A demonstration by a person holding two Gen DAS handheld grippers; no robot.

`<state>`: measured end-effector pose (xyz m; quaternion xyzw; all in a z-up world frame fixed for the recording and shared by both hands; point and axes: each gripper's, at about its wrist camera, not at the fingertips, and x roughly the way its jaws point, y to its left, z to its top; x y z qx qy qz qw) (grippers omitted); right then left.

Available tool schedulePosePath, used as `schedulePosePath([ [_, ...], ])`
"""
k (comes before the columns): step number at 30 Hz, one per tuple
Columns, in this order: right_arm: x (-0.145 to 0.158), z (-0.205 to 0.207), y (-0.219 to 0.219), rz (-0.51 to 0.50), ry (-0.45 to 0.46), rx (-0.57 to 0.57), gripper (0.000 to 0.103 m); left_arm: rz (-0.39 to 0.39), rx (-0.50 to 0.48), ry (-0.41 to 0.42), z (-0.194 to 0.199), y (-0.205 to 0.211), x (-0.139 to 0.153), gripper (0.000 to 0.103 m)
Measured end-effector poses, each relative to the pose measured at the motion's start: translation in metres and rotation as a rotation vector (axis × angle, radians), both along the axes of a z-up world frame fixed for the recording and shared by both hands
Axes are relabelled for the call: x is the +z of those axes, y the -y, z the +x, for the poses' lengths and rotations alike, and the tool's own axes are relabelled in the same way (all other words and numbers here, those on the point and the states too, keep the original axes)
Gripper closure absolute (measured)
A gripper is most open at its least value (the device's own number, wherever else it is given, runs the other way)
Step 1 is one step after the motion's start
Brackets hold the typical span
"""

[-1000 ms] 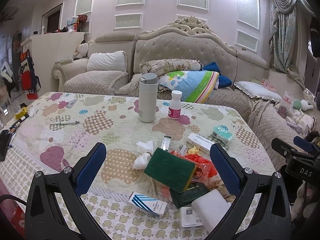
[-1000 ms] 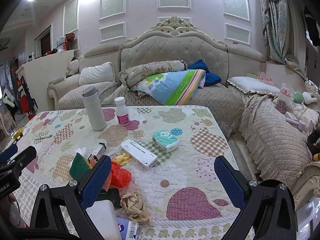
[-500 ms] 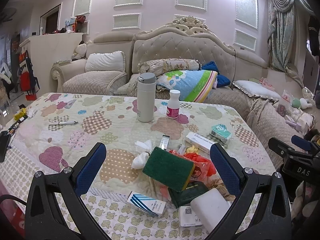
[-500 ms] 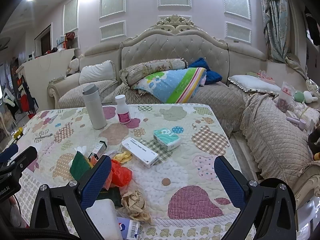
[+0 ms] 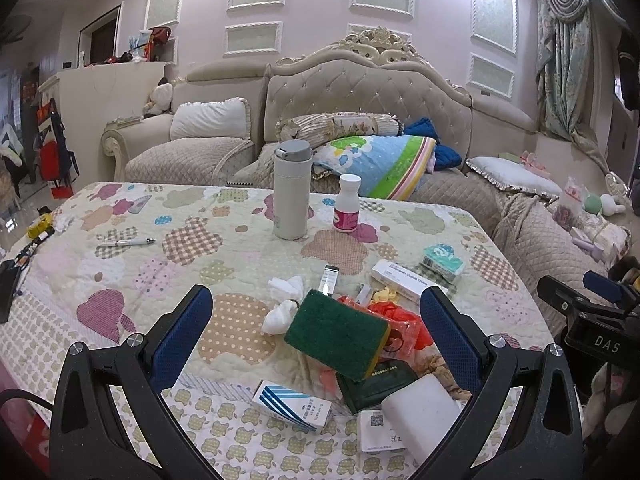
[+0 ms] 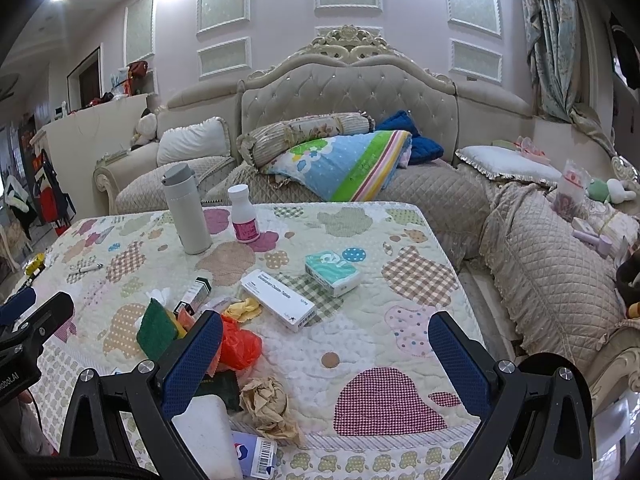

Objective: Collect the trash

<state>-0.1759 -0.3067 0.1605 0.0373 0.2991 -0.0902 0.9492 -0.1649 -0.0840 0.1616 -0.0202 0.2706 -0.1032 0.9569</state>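
Note:
A pile of clutter lies at the near edge of the quilted table [image 5: 120, 280]. It holds a crumpled white tissue [image 5: 284, 300], a green sponge [image 5: 338, 332], a red plastic bag [image 5: 400, 320] and a crumpled brown paper ball [image 6: 266, 400]. The sponge [image 6: 156, 328] and red bag [image 6: 240, 344] also show in the right wrist view. My left gripper [image 5: 316, 336] is open and empty, held above the pile. My right gripper [image 6: 326, 356] is open and empty, right of the pile, with its left finger over the red bag.
A white flask [image 5: 291, 190], a pink-labelled bottle [image 5: 347, 210], a pen [image 5: 126, 242], a long white box [image 6: 278, 306], a teal tissue pack [image 6: 332, 272] and small cartons [image 5: 292, 404] are on the table. A sofa [image 6: 540, 260] runs behind and to the right.
Both grippers have drifted slightly; the scene has shifted a little in each view. Nothing was taken hold of or let go.

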Motion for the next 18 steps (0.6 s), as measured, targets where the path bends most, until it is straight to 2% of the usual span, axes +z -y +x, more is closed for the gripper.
schedulePosePath([
  [18, -0.014, 0.007, 0.001, 0.017, -0.073, 0.025, 0.001, 0.013, 0.019, -0.046, 0.007, -0.001, -0.013, 0.000],
])
